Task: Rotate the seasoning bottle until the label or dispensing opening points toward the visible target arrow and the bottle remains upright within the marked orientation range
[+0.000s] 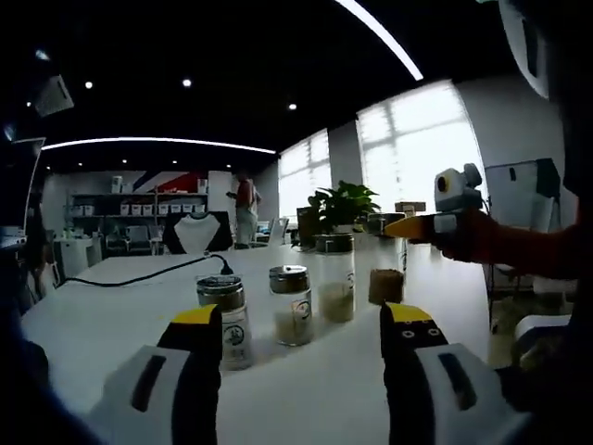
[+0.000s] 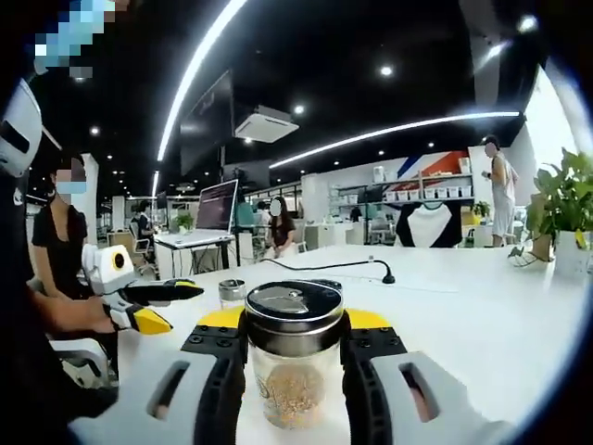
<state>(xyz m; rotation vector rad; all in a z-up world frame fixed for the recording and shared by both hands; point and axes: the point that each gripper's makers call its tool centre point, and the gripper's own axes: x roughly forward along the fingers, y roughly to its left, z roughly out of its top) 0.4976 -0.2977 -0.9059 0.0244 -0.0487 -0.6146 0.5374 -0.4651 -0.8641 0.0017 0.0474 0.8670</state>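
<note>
Right tool clamps the seasoning bottle; left tool gapes, holding nothing.
Glass looks rigid, slick, light: grip mid-body, below the metal lid.

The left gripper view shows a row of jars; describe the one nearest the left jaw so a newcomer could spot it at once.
On the long white table, clear glass seasoning jars stand in a row running away from the camera. The nearest jar, beside the left gripper's yellow-tipped left jaw, has a silver metal lid and a white label with a dark round logo. The next jar stands farther back, holding pale powder.
</note>
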